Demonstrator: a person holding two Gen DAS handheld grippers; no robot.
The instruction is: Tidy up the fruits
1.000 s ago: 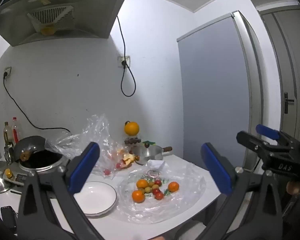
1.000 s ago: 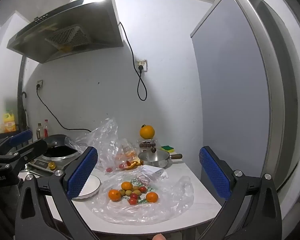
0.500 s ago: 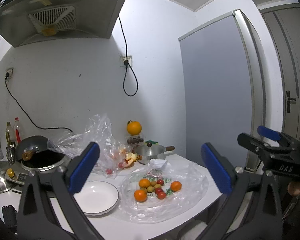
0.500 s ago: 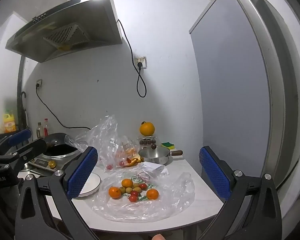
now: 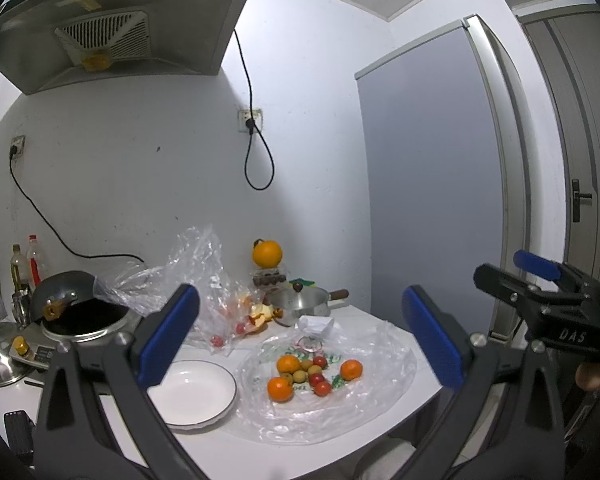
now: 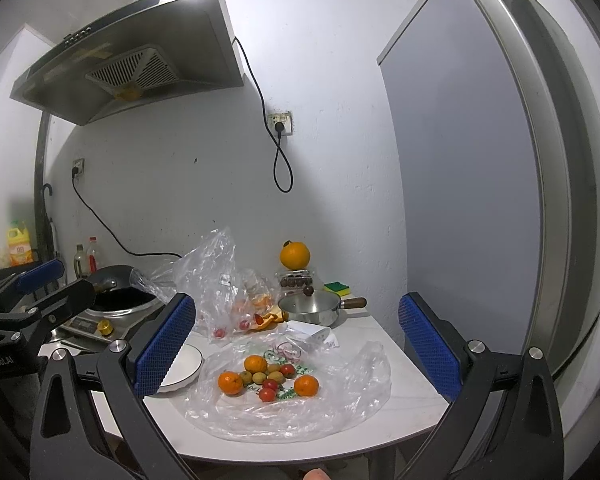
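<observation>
A small heap of fruit [image 5: 308, 374] [image 6: 269, 378] lies on a flat clear plastic bag [image 5: 364, 396] [image 6: 340, 404] on the white table: three oranges, several red cherry tomatoes and small yellow-brown fruits. An empty white plate [image 5: 188, 396] [image 6: 184, 364] sits just left of the bag. My left gripper [image 5: 300, 336] is open and held well short of the table, nothing between its blue pads. My right gripper [image 6: 296, 344] is open too, equally far back and empty. Each gripper shows at the edge of the other's view.
Behind the fruit stand a crumpled plastic bag [image 5: 204, 280] with more fruit, a steel saucepan [image 5: 304, 304] [image 6: 312, 308] and a big orange [image 5: 267, 253] [image 6: 295, 255] on a box. A wok [image 5: 80, 312] sits on a cooker at left. A fridge [image 6: 480, 200] stands at right.
Both views have shifted slightly: the table and fruit sit a little higher and nearer in frame. Both grippers have stayed open and empty.
</observation>
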